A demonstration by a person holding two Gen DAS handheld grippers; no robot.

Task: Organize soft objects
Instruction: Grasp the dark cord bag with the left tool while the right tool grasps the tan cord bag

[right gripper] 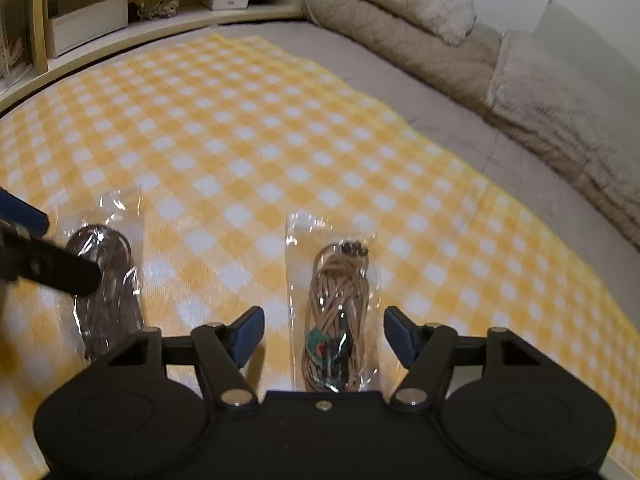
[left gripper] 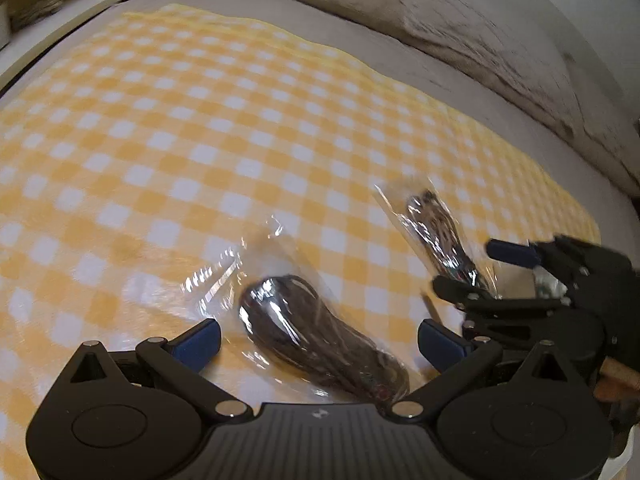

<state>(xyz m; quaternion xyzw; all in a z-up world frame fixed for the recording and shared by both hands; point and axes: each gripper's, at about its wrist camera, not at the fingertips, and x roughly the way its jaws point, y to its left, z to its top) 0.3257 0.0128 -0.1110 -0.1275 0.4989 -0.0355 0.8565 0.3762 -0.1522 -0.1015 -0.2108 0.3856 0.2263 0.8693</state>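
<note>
Across the grey mattress (right gripper: 460, 128) lies a yellow-and-white checked fleece blanket (right gripper: 224, 136), with folded beige fluffy bedding (right gripper: 432, 28) heaped along its far edge and a pale wooden shelf (right gripper: 168, 28) curving behind. On the blanket rest two clear plastic packets, well apart. One holds a coil of dark brown cord (left gripper: 320, 340); it sits between the spread blue-padded fingers of the left gripper (left gripper: 320, 342), which stand wide and do not touch it. The other holds a coil of tan cord with a green tag (right gripper: 334, 316), lying between the fingers of the right gripper (right gripper: 324, 336), whose blue pads (right gripper: 250, 334) stand partly apart, clear of the plastic on both sides.
</note>
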